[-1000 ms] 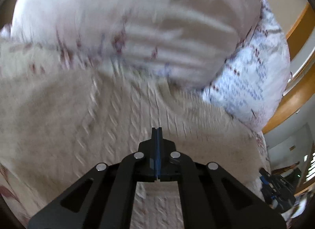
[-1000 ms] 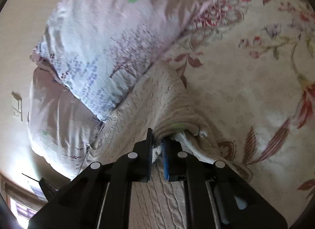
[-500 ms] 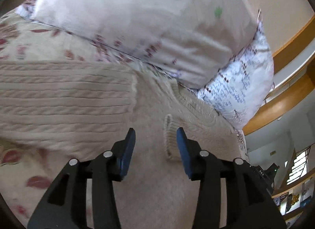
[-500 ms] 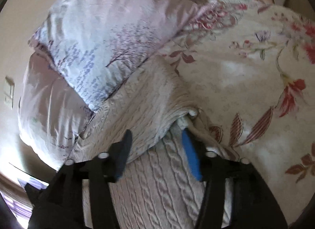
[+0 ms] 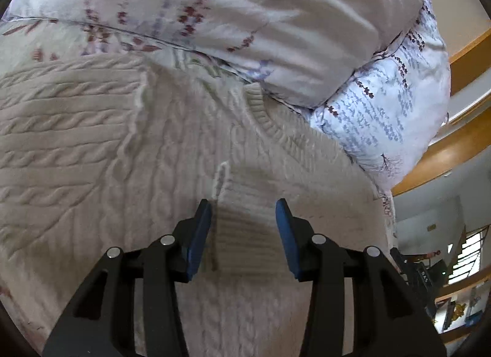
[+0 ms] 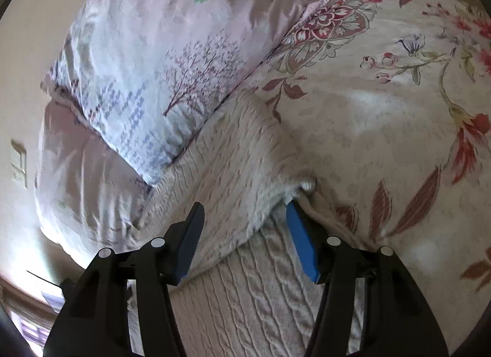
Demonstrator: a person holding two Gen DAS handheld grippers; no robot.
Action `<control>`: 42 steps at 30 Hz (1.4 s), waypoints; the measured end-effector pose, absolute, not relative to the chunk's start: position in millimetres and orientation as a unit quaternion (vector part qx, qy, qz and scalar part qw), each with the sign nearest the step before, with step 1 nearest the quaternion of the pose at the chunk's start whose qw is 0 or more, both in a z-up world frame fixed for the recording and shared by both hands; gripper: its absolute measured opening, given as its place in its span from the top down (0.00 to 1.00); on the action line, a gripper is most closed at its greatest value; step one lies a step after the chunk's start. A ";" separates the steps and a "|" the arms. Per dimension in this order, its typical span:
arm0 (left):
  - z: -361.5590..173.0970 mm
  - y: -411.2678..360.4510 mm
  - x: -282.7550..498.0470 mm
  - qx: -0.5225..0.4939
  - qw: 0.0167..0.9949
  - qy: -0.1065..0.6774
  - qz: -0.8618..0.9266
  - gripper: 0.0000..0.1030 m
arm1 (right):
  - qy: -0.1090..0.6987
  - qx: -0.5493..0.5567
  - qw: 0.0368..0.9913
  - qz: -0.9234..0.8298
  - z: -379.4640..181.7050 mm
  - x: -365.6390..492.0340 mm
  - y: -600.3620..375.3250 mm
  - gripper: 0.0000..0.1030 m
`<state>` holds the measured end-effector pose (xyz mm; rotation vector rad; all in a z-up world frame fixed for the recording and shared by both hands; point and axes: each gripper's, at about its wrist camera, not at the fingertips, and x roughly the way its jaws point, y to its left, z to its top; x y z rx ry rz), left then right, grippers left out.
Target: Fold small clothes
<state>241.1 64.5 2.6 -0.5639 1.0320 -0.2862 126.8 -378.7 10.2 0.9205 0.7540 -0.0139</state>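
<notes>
Sweater: a cream cable-knit sweater (image 5: 129,154) lies on the flowered bed (image 6: 383,130), its top against the pillows (image 5: 276,19).
Left hand-held gripper (image 5: 243,213): jaws apart, empty, over the knit.
Right hand-held gripper (image 6: 245,213): spread wide, astride the folded-over flap (image 6: 239,173).
Advice: pinch both layers at the flap's edge and carry it across level.

sweater (image 5: 129,154): cream, cable-knit | pillow (image 6: 159,50): pale lilac, printed with purple trees | bedspread (image 6: 383,96): beige, patterned with red flowers | finger pads (image 6: 302,243): blue
</notes>
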 end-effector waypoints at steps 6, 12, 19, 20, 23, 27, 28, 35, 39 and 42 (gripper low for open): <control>18.1 57.5 251.5 -0.244 0.842 0.454 -0.159 0.94 | 0.327 0.453 0.829 0.019 8.1 128.0 -380.3 0.90; 20.0 58.2 265.0 -0.209 0.855 0.456 -0.135 0.94 | 0.353 0.446 0.823 -0.008 -7.5 127.9 -372.7 0.92; 10.5 78.0 252.5 -0.237 0.837 0.477 -0.123 0.77 | 0.367 0.410 0.835 -0.018 5.3 122.9 -360.3 0.68; 15.5 84.5 245.0 -0.244 0.836 0.473 -0.131 0.73 | 0.366 0.409 0.836 -0.015 7.8 119.6 -359.6 0.54; 34.5 117.0 207.8 -0.262 0.845 0.444 -0.144 0.59 | 0.350 0.381 0.856 -0.014 24.2 106.1 -353.3 0.23; 49.8 178.8 157.7 -0.290 0.860 0.409 -0.098 0.57 | 0.342 0.346 0.874 0.018 38.2 101.1 -336.9 0.22; 50.9 197.8 146.3 -0.301 0.861 0.402 -0.079 0.58 | 0.344 0.340 0.875 0.033 39.8 101.5 -330.8 0.22; 26.5 301.1 111.4 -0.396 0.828 0.391 0.070 0.67 | 0.372 0.300 0.869 0.130 40.0 111.5 -271.1 0.22; 7.5 330.0 111.5 -0.446 0.805 0.377 0.099 0.72 | 0.388 0.287 0.862 0.155 35.7 110.4 -251.3 0.22; 2.4 340.8 115.1 -0.475 0.797 0.355 0.112 0.73 | 0.392 0.276 0.863 0.158 34.9 109.0 -244.8 0.22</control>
